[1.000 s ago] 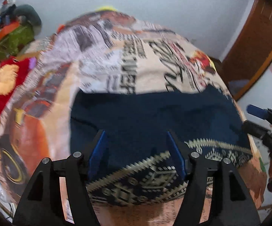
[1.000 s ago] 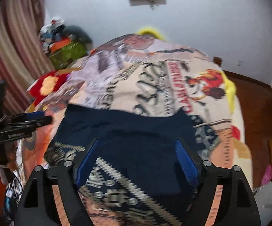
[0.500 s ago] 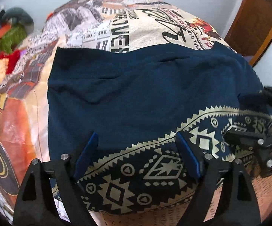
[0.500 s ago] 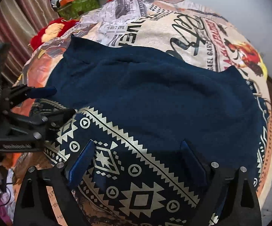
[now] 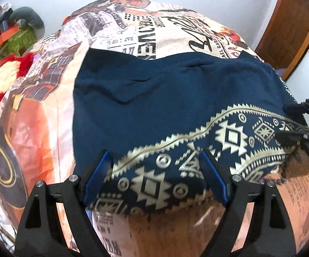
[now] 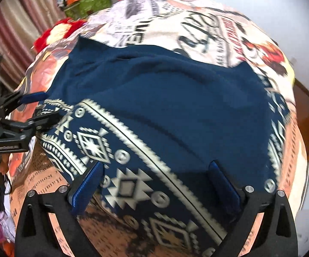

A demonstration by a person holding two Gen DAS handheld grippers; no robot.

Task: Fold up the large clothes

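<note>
A large navy garment (image 5: pixel 165 98) with a cream geometric border band (image 5: pixel 229 137) lies spread flat on a bed with a printed newspaper-style sheet (image 5: pixel 133 25). It also shows in the right wrist view (image 6: pixel 176 98). My left gripper (image 5: pixel 154 175) is open, its blue-padded fingers hovering over the patterned near hem. My right gripper (image 6: pixel 156 180) is open over the same hem, further right. The right gripper shows at the right edge of the left wrist view (image 5: pixel 300 124); the left gripper shows at the left edge of the right wrist view (image 6: pixel 26 111).
A red and cream plush toy (image 5: pixel 2 79) lies at the bed's left side. A green box with clutter (image 5: pixel 15 38) stands at the back left. A wooden door (image 5: pixel 289 27) is at the right, striped curtains (image 6: pixel 15 27) on the left.
Both grippers have come down from high above the bed to just over the garment's patterned near hem. Both stay open.
</note>
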